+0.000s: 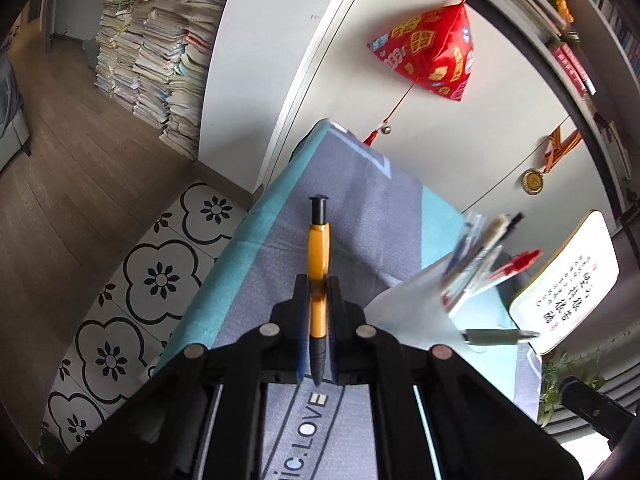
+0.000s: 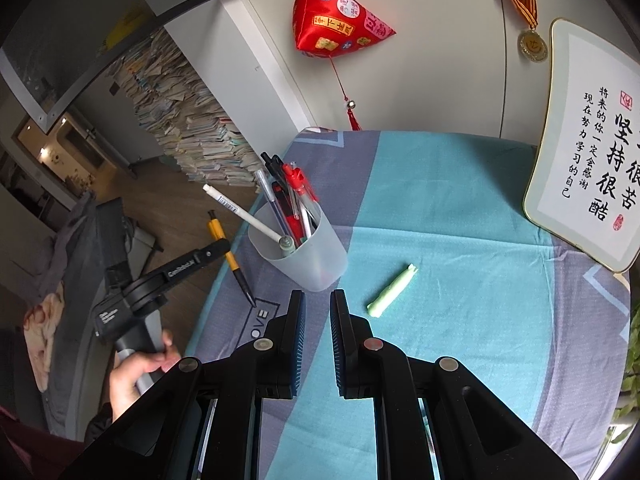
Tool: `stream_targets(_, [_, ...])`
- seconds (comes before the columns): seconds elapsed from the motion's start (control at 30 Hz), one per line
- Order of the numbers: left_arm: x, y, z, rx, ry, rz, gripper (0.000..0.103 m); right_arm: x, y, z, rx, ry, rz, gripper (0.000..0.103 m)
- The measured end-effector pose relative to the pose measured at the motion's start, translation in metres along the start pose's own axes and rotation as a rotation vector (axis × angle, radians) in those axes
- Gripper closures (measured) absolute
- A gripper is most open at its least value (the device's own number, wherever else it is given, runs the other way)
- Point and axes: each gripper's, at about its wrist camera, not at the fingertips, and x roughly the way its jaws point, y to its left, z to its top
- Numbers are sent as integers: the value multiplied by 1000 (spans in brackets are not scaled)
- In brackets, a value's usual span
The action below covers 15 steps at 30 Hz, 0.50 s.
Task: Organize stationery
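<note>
My left gripper point(image 1: 318, 280) is shut on an orange and black pen point(image 1: 319, 256), held above the table with its cap end pointing away. The right wrist view shows the same pen point(image 2: 224, 240) in the left gripper point(image 2: 220, 246), left of a translucent pen cup point(image 2: 308, 256) that holds several pens. The cup point(image 1: 416, 308) and its pens appear blurred at the right of the left wrist view. My right gripper point(image 2: 318, 294) is open and empty, just in front of the cup. A pale green stick point(image 2: 394, 290) lies on the cloth to the right of the cup.
A table with a teal and grey cloth point(image 2: 460, 200) stands against a white wall. A framed calligraphy board point(image 2: 592, 152) leans at the right. A red hanging ornament point(image 2: 340, 16) and a medal point(image 2: 532, 44) hang on the wall. Stacks of books point(image 2: 188, 120) stand on the floor at the left.
</note>
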Motion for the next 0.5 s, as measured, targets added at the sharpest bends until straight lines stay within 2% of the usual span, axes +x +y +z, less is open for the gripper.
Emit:
stream_targets(0.2, [-50,-31,9,74,-88,-74,98,-6,4,-2,-4,-10,4,91])
stream_targets(0.5, [-95,-48,13,157,-147,-103,98,-17,1,-6,17,-32,21,91])
